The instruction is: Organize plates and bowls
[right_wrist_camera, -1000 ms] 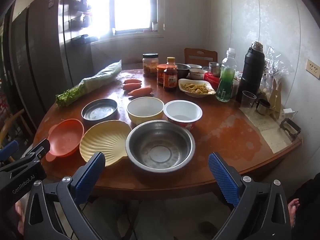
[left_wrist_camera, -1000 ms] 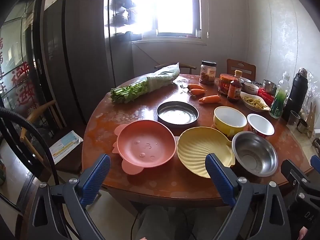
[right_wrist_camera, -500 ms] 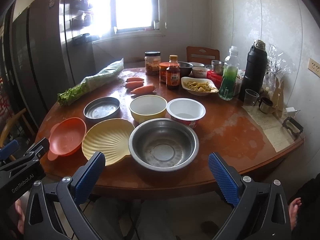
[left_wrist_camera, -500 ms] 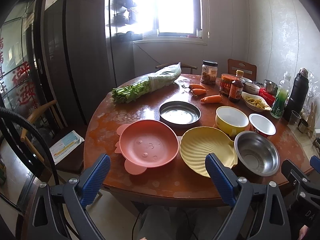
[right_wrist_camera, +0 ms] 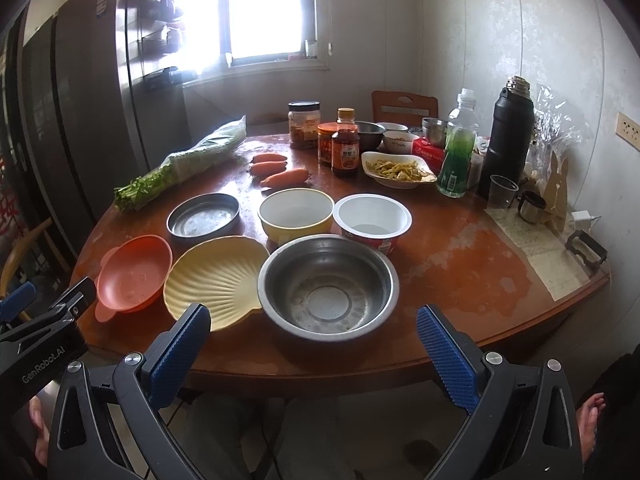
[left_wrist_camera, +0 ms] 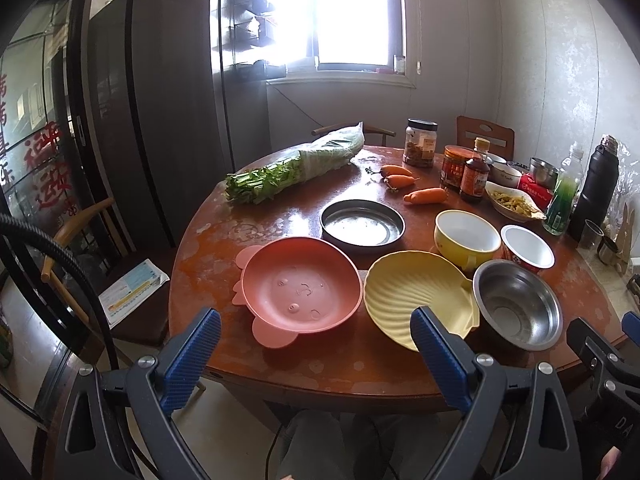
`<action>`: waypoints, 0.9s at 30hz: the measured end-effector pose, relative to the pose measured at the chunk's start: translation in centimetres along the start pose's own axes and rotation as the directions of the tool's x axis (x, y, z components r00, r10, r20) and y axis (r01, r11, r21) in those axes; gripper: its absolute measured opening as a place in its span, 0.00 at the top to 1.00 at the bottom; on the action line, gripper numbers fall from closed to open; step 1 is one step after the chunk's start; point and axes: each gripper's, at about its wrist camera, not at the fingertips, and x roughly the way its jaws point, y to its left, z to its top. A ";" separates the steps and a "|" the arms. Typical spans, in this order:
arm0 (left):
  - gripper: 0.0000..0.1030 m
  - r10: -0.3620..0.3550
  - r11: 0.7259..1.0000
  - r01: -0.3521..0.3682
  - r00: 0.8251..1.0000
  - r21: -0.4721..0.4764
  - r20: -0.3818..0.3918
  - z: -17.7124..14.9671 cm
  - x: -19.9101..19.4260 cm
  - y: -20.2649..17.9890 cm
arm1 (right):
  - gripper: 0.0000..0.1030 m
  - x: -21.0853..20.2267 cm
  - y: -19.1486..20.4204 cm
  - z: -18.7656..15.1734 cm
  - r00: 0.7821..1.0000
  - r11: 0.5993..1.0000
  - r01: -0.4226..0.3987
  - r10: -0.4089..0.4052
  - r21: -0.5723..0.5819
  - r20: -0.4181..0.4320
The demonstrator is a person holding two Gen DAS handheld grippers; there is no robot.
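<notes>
Along the near edge of the round, worn wooden table [right_wrist_camera: 460,280] three dishes sit in a row, rims touching or overlapping: a matte pink plastic plate [left_wrist_camera: 300,284] with small ear-like tabs at 9 o'clock, a ribbed pale-yellow shell-shaped plate [left_wrist_camera: 416,292] in the middle, and a dull steel bowl [right_wrist_camera: 328,286] at 3 o'clock. The shell plate's hinge tab points toward the steel bowl, and its fan flares toward the pink plate. Behind them, toward 12 o'clock, stand a shallow round metal pan [left_wrist_camera: 362,226], a glossy yellow bowl [right_wrist_camera: 296,214] with a white inside, and a white paper cup-bowl [right_wrist_camera: 372,216] with red print.

Both tools hover off the near rim, holding nothing. The left gripper [left_wrist_camera: 316,354] has its blue ridged pads spread wide, framing the pink and shell plates; the right gripper [right_wrist_camera: 314,350] is likewise spread, framing the steel bowl.

Bare tabletop lies at 3 o'clock of the steel bowl. Bagged greens [left_wrist_camera: 292,168], carrots [right_wrist_camera: 276,168], jars and bottles crowd the far side.
</notes>
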 end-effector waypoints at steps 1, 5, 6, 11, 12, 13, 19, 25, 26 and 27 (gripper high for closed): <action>0.07 0.000 1.000 0.000 1.000 0.001 -0.001 0.0 0.0 0.1 | 0.00 0.0 0.0 0.0 1.000 1.000 -0.002 0.002 0.001 -0.001; 0.07 0.000 1.000 0.000 1.000 0.003 -0.003 -0.1 0.0 -0.2 | 0.00 -0.1 0.0 0.0 1.000 1.000 -0.003 0.003 0.002 0.000; 0.07 0.000 1.000 0.000 1.000 0.003 -0.003 -0.1 0.1 -0.1 | 0.00 -0.1 0.0 0.0 1.000 1.000 -0.004 0.004 0.003 0.001; 0.07 -0.002 1.000 0.002 1.000 0.004 -0.002 -0.1 0.1 -0.2 | 0.00 -0.2 0.0 0.0 1.000 1.000 -0.009 0.009 0.005 0.002; 0.07 -0.003 1.000 0.003 1.000 0.006 0.000 -0.2 0.1 -0.1 | 0.00 -0.2 0.0 0.0 1.000 1.000 -0.008 0.008 0.004 0.001; 0.07 -0.004 1.000 0.004 1.000 0.007 0.001 -0.2 0.0 -0.2 | 0.00 -0.2 0.0 0.0 1.000 1.000 -0.007 0.007 0.004 0.002; 0.07 -0.011 1.000 0.011 1.000 0.006 -0.002 -0.4 0.0 -0.1 | 0.00 -0.1 0.1 -0.2 1.000 1.000 -0.008 0.008 0.003 -0.011; 0.07 -0.018 1.000 0.018 1.000 0.012 0.002 -0.4 -0.1 0.2 | 0.00 -0.2 -0.1 -0.1 1.000 1.000 -0.023 0.023 0.006 -0.008; 0.07 -0.019 1.000 0.018 1.000 0.013 0.005 -0.5 -0.1 0.3 | 0.00 -0.2 -0.1 -0.1 0.999 0.999 -0.032 0.032 0.007 -0.007; 0.07 -0.020 1.000 0.020 1.000 0.015 0.008 -0.5 -0.1 0.4 | 0.00 -0.3 -0.1 -0.1 0.999 0.999 -0.042 0.042 0.008 -0.007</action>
